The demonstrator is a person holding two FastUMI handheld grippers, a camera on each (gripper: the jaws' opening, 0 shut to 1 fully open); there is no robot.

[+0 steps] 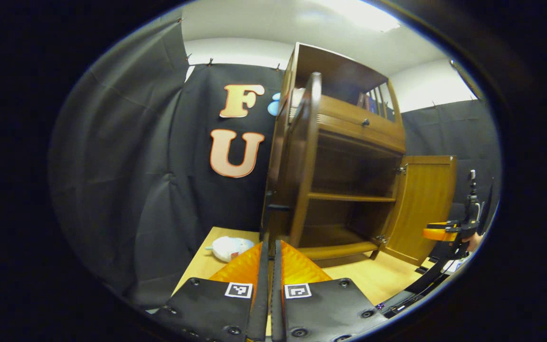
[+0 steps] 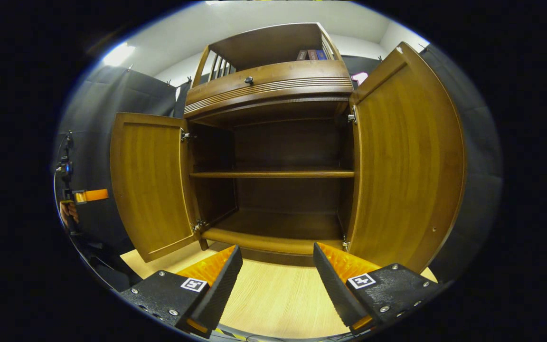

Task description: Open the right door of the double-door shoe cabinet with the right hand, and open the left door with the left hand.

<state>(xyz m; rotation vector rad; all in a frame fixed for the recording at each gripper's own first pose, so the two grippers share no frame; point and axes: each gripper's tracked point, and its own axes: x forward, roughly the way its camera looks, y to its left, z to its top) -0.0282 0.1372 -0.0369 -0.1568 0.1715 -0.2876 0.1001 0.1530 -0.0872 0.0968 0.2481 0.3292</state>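
My right hand-held gripper (image 2: 277,278) hangs with fingers apart before the brown wooden shoe cabinet (image 2: 273,180). My left hand-held gripper (image 1: 270,270) is pressed together, seemingly empty, beside the wide-swung left door (image 2: 150,183); the right door (image 2: 404,166) also stands open, exposing shelves.

Left gripper view looks from the left side, near the brown wooden shoe cabinet (image 1: 344,156), edge-on along its left door. Right gripper view faces the same cabinet (image 2: 273,156) frontally, close, low; both share its open interior.
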